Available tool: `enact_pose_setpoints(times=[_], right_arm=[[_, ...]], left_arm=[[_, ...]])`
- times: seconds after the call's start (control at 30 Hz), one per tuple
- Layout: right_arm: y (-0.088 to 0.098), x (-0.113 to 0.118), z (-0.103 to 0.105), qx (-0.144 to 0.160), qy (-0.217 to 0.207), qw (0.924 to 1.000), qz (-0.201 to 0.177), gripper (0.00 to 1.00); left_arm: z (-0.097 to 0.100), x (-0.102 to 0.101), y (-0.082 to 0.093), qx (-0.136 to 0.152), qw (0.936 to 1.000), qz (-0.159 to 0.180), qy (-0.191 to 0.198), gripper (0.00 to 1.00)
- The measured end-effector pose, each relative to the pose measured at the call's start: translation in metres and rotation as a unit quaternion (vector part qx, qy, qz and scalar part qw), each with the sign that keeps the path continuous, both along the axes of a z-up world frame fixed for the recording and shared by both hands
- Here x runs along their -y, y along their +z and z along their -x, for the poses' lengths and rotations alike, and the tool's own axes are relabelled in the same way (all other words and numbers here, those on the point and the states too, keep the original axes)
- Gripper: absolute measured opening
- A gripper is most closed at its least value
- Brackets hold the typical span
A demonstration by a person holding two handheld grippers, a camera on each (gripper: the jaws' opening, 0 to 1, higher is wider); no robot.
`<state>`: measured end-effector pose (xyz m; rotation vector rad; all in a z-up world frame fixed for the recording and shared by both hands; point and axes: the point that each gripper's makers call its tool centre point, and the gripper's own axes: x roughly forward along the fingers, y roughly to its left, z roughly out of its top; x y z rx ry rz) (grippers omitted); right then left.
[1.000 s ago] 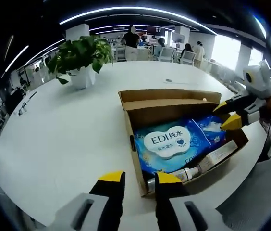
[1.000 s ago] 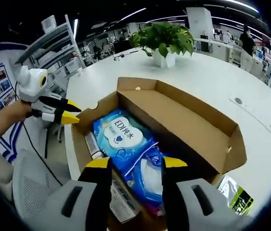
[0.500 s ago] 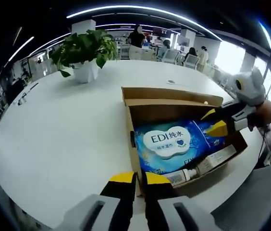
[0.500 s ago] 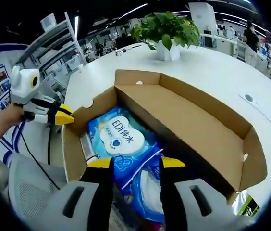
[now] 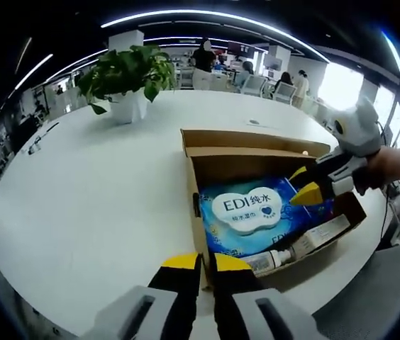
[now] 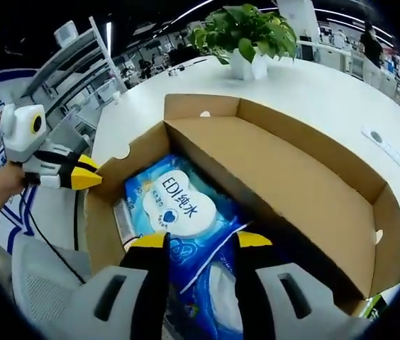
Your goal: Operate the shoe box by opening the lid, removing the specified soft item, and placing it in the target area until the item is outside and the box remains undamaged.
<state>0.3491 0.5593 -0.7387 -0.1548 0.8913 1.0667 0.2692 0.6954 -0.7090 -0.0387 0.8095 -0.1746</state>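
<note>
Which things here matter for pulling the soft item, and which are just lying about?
For the job: shoe box, lid already open; blue EDI wipes pack; right gripper open above the pack; left gripper.

Lying about: potted plant; tube and bottle in the box.

wipes pack point(image 5: 251, 216) in shoe box point(image 5: 257, 145), plant point(image 5: 125, 74) behind

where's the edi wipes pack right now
The EDI wipes pack lies flat inside the open shoe box, with the right gripper directly above it.
</note>
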Motion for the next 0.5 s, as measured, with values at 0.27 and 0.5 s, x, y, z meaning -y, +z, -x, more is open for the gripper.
enact_pose_setpoints(times=[0.27,0.5], right_arm=[[-0.010,-0.002,-0.003,-0.006,0.005,0.9999,0.010,0.26],[-0.010,0.004,-0.014,0.016,-0.005,0.9996,0.023,0.09]], left_arm=[[-0.001,0.000,0.000,0.003,1.0000,0.006,0.001,0.06],[-0.001,0.001,0.000,0.003,1.0000,0.005,-0.001,0.06]])
